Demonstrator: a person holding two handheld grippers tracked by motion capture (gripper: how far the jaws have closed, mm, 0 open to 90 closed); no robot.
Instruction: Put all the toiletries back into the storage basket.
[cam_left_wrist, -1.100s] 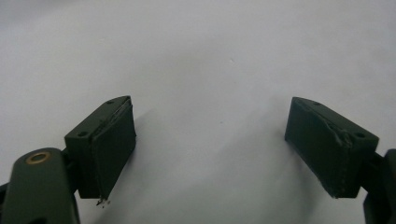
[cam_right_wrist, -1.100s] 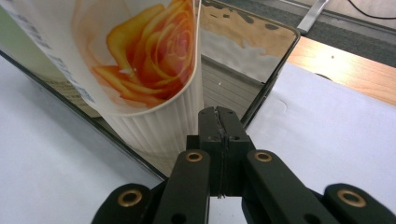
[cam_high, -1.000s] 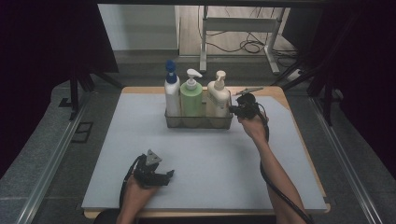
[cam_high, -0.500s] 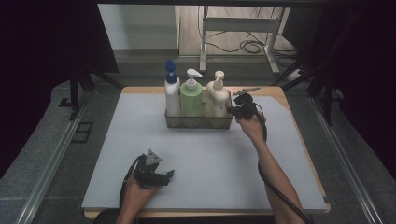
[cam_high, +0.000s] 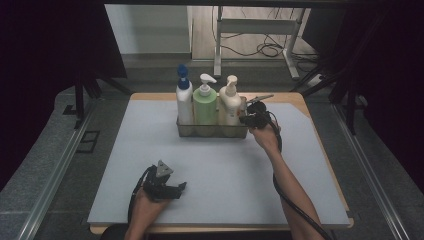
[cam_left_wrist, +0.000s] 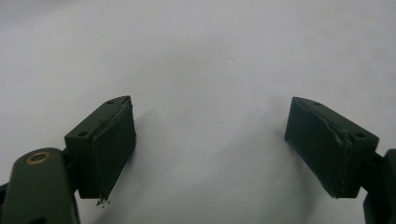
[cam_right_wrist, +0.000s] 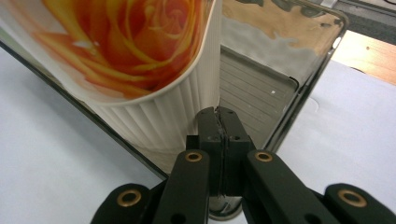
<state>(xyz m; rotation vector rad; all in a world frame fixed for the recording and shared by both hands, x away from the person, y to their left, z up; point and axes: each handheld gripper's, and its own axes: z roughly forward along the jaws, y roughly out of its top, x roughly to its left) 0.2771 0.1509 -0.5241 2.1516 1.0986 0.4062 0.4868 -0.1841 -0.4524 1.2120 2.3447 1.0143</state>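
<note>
Nearest the person, the left tongs (cam_high: 181, 187) rest low on the grey mat (cam_high: 125, 150) that covers the tabletop (cam_high: 300, 98), close to its near edge. In the left gripper view their jaws stand wide apart with nothing but bare mat between them, so this hand looks idle for now.

Farther out, the right tongs (cam_high: 243, 120) reach to the right-hand end of the clear tray (cam_high: 212, 131), which sits toward the far side of the mat. In the right gripper view the jaws are pressed together on the tray's thin end wall (cam_right_wrist: 275, 121), one jaw inside and one outside, just beside the ribbed base of the cream bottle (cam_right_wrist: 154, 112) with the rose label.

Inside the tray three pump bottles stand upright in a row: a white bottle with a blue pump (cam_high: 184, 97) at the left, a green bottle (cam_high: 204, 106) in the middle, and the cream bottle at the right, next to the tongs.

By the look of it, the grip on the tray is made and the tray itself sits flat on the mat, so pulling or lifting it is what remains. The bottles are tall and may topple if the tray is tugged sharply.
</note>
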